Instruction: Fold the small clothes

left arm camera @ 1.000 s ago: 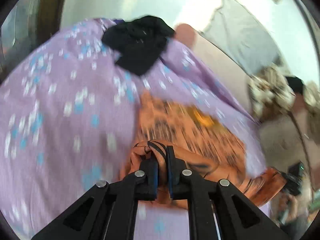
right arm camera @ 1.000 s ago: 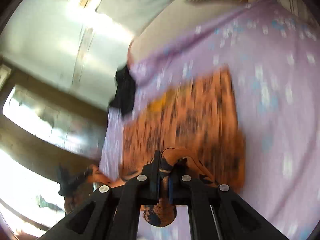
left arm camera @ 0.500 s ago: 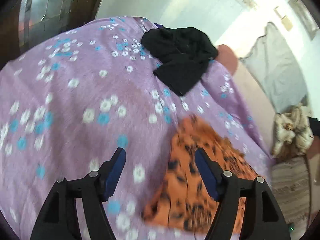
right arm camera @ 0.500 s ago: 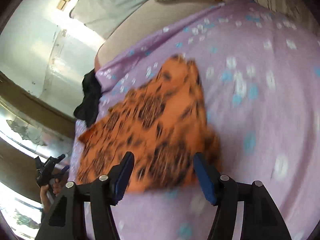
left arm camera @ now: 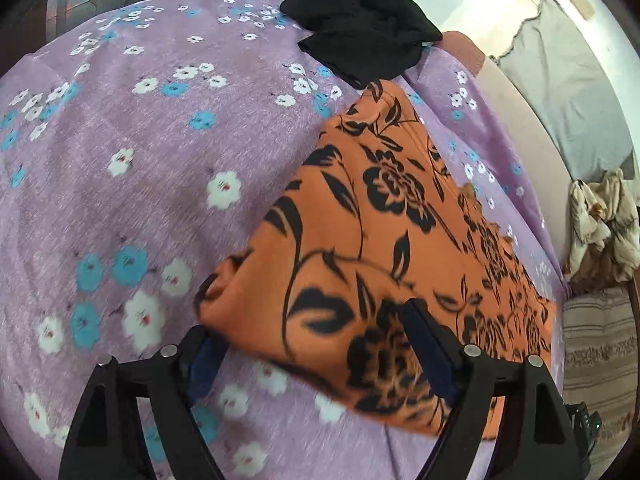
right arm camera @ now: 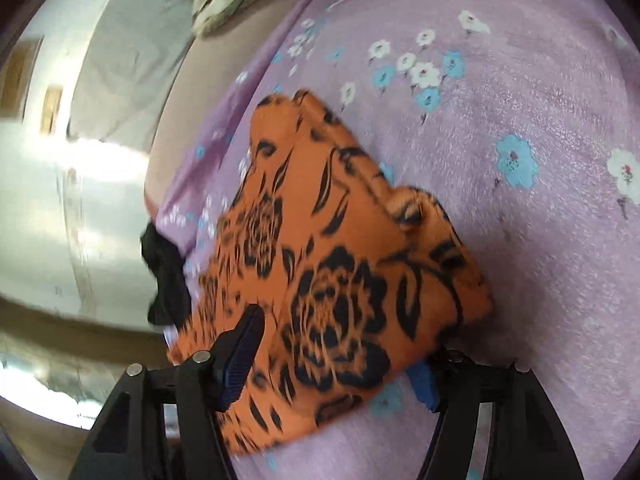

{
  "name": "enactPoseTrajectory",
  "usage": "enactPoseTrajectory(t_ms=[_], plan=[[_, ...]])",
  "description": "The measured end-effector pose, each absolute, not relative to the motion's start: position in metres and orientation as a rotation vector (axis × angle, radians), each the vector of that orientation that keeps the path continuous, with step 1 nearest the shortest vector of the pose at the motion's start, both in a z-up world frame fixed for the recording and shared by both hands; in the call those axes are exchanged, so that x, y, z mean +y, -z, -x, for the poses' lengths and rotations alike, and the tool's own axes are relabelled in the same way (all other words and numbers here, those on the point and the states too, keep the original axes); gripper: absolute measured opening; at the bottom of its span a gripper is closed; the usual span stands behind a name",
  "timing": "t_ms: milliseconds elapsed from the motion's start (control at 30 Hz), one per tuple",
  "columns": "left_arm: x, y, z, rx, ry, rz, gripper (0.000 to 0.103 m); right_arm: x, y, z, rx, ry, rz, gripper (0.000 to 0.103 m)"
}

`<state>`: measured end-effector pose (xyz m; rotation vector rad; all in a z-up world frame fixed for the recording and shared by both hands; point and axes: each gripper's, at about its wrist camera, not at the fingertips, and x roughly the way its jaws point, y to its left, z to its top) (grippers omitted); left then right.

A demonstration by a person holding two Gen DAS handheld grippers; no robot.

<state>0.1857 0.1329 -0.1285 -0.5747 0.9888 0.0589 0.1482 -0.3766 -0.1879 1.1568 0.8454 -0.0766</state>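
Note:
An orange garment with a black flower print (left arm camera: 376, 248) lies folded flat on the purple flowered bedspread (left arm camera: 140, 152). It also shows in the right wrist view (right arm camera: 328, 280). My left gripper (left arm camera: 320, 364) is open, its fingers standing either side of the garment's near corner, one finger under the cloth edge. My right gripper (right arm camera: 340, 356) is open too, its jaws spread around the garment's other near corner; its right finger is partly hidden by the cloth. Neither gripper holds the cloth.
A crumpled black garment (left arm camera: 360, 44) lies at the far edge of the bedspread, also in the right wrist view (right arm camera: 166, 276). A beige patterned cloth heap (left arm camera: 604, 224) lies at the right. A grey sheet (left arm camera: 560, 92) hangs on the wall behind.
A second ago both grippers were shut on the orange garment's corners. They opened and let it go, and now sit closer to its near edge with the cloth lying flat.

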Motion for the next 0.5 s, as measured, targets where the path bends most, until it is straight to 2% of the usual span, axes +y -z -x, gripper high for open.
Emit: enactPoseTrajectory(t_ms=[33, 67, 100, 200, 367, 500], plan=[[0.132, 0.127, -0.191, 0.993, -0.07, 0.556, 0.025, -0.376, 0.187, -0.155, 0.85, 0.086, -1.121, 0.058], [0.131, 0.128, -0.199, 1.032, -0.078, 0.532, 0.014, -0.376, 0.19, -0.164, 0.882, 0.089, -1.105, 0.02], [0.133, 0.13, -0.202, 1.048, -0.078, 0.542, 0.014, -0.377, 0.194, -0.167, 0.902, 0.084, -1.117, 0.014], [0.134, 0.107, -0.208, 1.031, -0.055, 0.519, 0.01, -0.376, 0.179, -0.173, 0.884, 0.06, -1.084, 0.012], [0.134, 0.043, -0.186, 0.912, -0.007, 0.495, 0.01, -0.365, 0.103, -0.168, 0.782, -0.038, -0.988, 0.011], [0.136, 0.013, -0.152, 0.848, 0.039, 0.48, 0.01, -0.364, 0.058, -0.132, 0.712, -0.074, -0.958, 0.01]])
